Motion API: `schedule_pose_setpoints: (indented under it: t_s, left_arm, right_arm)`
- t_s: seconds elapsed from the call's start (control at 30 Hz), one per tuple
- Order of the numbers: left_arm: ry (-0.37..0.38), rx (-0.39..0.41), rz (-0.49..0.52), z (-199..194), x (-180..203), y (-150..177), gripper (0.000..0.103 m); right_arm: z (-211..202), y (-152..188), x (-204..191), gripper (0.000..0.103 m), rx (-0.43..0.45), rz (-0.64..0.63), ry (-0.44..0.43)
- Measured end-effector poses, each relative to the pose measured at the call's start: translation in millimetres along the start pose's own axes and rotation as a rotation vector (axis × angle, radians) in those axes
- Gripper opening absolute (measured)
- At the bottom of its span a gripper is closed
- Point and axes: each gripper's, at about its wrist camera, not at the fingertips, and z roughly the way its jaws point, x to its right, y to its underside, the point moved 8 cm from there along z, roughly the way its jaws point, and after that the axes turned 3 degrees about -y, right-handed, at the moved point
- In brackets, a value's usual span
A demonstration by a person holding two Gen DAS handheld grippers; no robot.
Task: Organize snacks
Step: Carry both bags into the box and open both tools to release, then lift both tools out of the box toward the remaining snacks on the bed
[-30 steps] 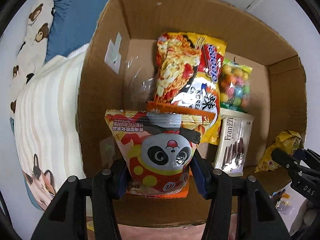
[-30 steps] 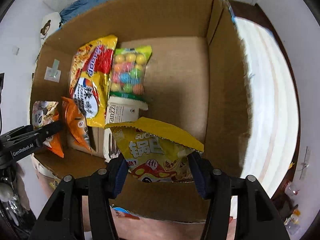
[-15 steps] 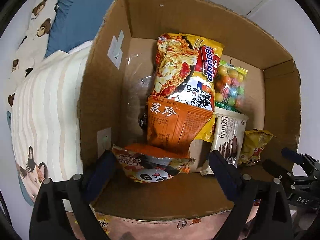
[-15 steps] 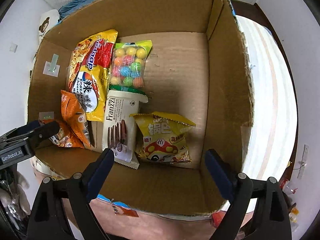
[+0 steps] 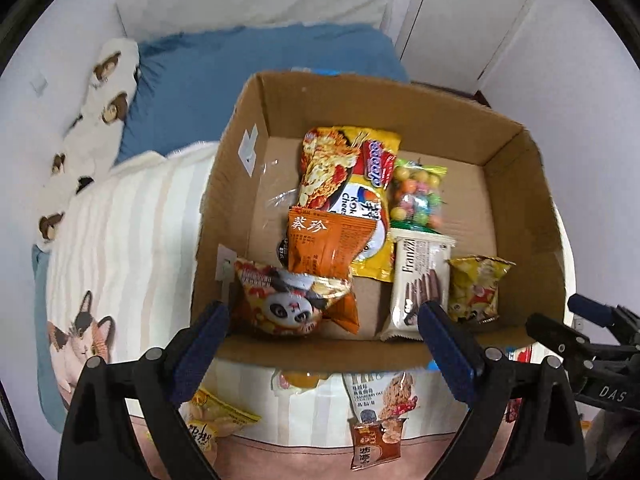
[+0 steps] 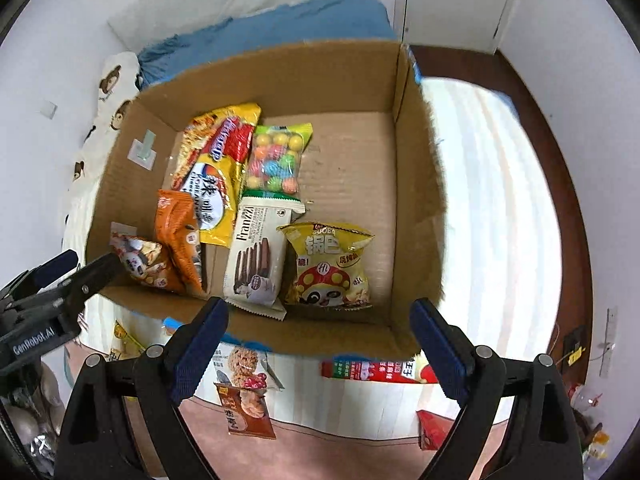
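An open cardboard box (image 5: 516,152) stands on a bed and holds several snack packs. A panda-print bag (image 5: 288,304) lies in its near left corner, against an orange packet (image 5: 324,240). My left gripper (image 5: 320,316) hangs open above the box's near wall, nothing between its fingers. A yellow mushroom-print bag (image 6: 332,268) lies beside a white Franzzi wafer pack (image 6: 256,260). Over the near wall my right gripper (image 6: 320,308) is open and holds nothing. A yellow noodle pack (image 6: 216,168) and a bag of coloured candy balls (image 6: 276,160) lie further back.
Loose snack packs lie on the striped bedcover in front of the box: an oat bar pack (image 5: 380,400), a yellow bag (image 5: 216,420), a red pack (image 6: 372,368). A bear-print pillow (image 5: 96,108) and blue blanket (image 5: 240,64) are behind. The box's right half has bare floor (image 6: 352,176).
Both grippers opened and let go of their bags, which now lie in the box. Both then rose and drew back, so the whole box and the bed show.
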Motion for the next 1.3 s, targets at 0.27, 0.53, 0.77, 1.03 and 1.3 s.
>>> schedule_pose_setpoints:
  t_s: [0.27, 0.53, 0.77, 1.03, 1.3]
  left_arm:
    - [-0.048, 0.15, 0.037, -46.0, 9.3, 8.5, 0.097]
    - [-0.049, 0.216, 0.035, -76.5, 15.5, 20.7, 0.097]
    - [-0.032, 0.27, 0.035, -101.9, 21.9, 29.3, 0.097]
    - [-0.013, 0.219, -0.019, -88.8, 15.1, 67.3, 0.097]
    - [0.005, -0.022, -0.093, 4.9, 20.4, 130.6, 0.097]
  right_arm:
    - [-35.4, 19.5, -2.7, 0.094, 0.086, -0.021, -0.009]
    - [-70.0, 34.9, -4.9, 0.094, 0.165, -0.027, -0.021]
    - [-100.5, 47.7, -7.6, 0.094, 0.218, -0.028, -0.054]
    - [-95.9, 86.3, 20.8, 0.094, 0.176, 0.055, -0.118]
    - [-19.9, 120.8, 86.5, 0.094, 0.032, 0.344, -0.225]
